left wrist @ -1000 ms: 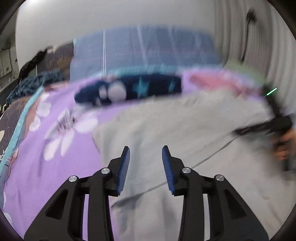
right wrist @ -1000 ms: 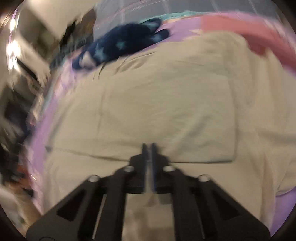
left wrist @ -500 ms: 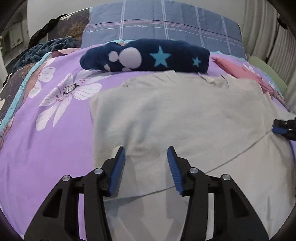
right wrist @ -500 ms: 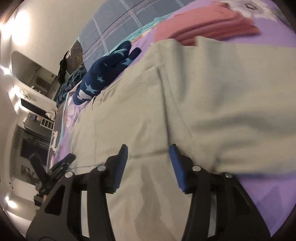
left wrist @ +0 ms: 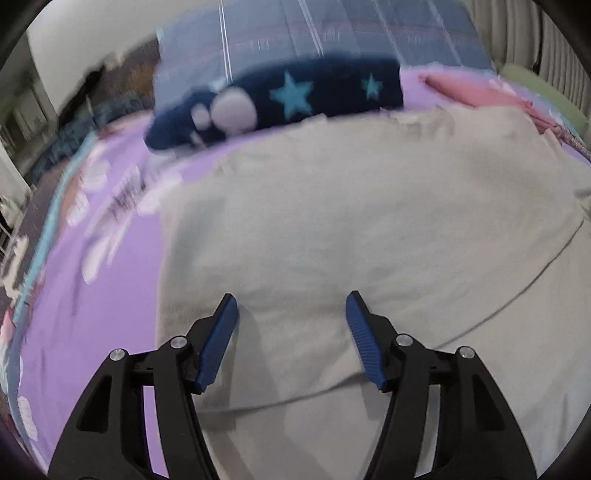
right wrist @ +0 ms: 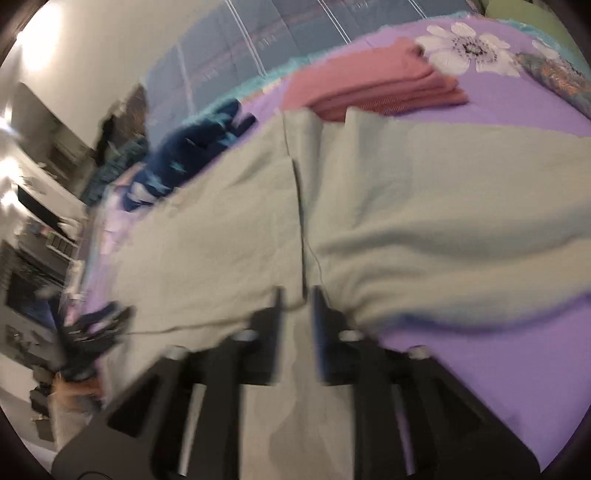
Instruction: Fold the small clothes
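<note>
Purple floral cotton bedspread (left wrist: 96, 314) fills the left of the left wrist view and the right of the right wrist view; it serves as the folding surface. Spread flat on it, across the centre of both views, lies the pale grey-beige soft knit garment (left wrist: 351, 229), the piece being folded: one layer already lies over another, its folded edge running across the lower part of the left view, which suggests the fold is partly made. At the top of the left view sits a blue checked pillow (left wrist: 332, 33), and just below it a navy fleece item with turquoise stars (left wrist: 303, 99), touching the garment's far edge. A folded pink knit stack (right wrist: 373, 92) rests at the upper centre of the right view, probably finished and set aside.

The left gripper (left wrist: 291, 317) hovers over the folded edge, jaws wide and opening, nothing pinched. The right gripper (right wrist: 295, 306) has narrow, closing jaws over the garment's seam; blur hides whether cloth is caught. No writing or brand is legible anywhere.
</note>
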Available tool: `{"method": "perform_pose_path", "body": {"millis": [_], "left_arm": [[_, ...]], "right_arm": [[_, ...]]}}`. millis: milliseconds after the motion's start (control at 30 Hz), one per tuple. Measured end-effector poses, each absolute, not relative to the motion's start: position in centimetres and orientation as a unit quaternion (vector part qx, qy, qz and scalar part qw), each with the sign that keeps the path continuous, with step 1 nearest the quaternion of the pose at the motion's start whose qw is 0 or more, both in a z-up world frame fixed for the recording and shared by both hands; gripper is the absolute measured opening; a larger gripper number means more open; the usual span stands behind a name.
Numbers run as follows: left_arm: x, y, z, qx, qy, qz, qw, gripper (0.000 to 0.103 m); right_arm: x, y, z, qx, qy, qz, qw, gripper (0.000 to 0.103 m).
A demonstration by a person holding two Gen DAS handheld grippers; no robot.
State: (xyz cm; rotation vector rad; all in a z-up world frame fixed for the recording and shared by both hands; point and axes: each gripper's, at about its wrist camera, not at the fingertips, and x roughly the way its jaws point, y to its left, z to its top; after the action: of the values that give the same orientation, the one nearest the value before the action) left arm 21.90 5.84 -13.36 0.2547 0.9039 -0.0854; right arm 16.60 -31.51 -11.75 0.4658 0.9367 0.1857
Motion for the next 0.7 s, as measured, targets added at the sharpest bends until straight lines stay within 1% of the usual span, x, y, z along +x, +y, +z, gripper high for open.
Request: {"method": "perform_pose_path", "body": {"millis": [33, 100, 167, 300, 400, 467, 500, 533, 600, 633, 667, 700], "left_arm": [[22.0, 5.8, -13.2, 0.115, 0.442, -0.04, 0.889, 0.062], [22.0, 5.7, -12.1, 0.079, 0.446, -0.064, 0.889, 0.062], [21.6, 4.3, -10.3, 0.064, 0.423, -0.1, 0.898, 0.062], [21.1, -0.3, -8.4, 0.073, 0.388, -0.167, 0.903, 0.062], [21.4, -4.1, -10.1, 0.111, 0.396, -0.192, 0.891, 0.062], [22.4, -6.2, -13.4, 0.134, 0.439, -0.192, 0.867, 0.063], [22.5, -6.4, -14.2, 0.129, 0.438, -0.186, 0.87, 0.066], [22.2, -6.3, -14.3, 0.12, 0.422, -0.185, 0.879, 0.067], [22.5, -5.8, -14.0, 0.101, 0.432, -0.193, 0.875, 0.067], [22.5, -5.4, -14.1, 0.088, 0.434, -0.2, 0.874, 0.067], [22.5, -5.3, -14.2, 0.086, 0.433, -0.203, 0.874, 0.067], [22.5, -5.1, -14.3, 0.083, 0.43, -0.205, 0.875, 0.067]], "right_arm": [[15.0, -32.9, -10.8, 0.22, 0.425, 0.083, 0.874, 0.039], [12.2, -36.2, -9.2, 0.214, 0.384, 0.048, 0.897, 0.04], [9.9, -40.5, -8.4, 0.242, 0.36, 0.004, 0.901, 0.04], [3.4, -51.9, -8.7, 0.363, 0.303, -0.125, 0.872, 0.036], [-0.7, -56.7, -9.7, 0.418, 0.278, -0.186, 0.845, 0.037], [-2.6, -58.8, -10.6, 0.444, 0.274, -0.221, 0.824, 0.047], [-3.5, -59.9, -11.2, 0.467, 0.265, -0.234, 0.81, 0.048], [-4.2, -60.6, -11.7, 0.493, 0.25, -0.229, 0.801, 0.049], [-4.5, -61.1, -12.5, 0.533, 0.225, -0.214, 0.787, 0.062], [-4.4, -61.3, -12.7, 0.549, 0.21, -0.211, 0.781, 0.071], [-4.4, -61.8, -12.8, 0.554, 0.201, -0.215, 0.779, 0.074], [-3.9, -61.9, -12.7, 0.548, 0.197, -0.234, 0.779, 0.074]]}}
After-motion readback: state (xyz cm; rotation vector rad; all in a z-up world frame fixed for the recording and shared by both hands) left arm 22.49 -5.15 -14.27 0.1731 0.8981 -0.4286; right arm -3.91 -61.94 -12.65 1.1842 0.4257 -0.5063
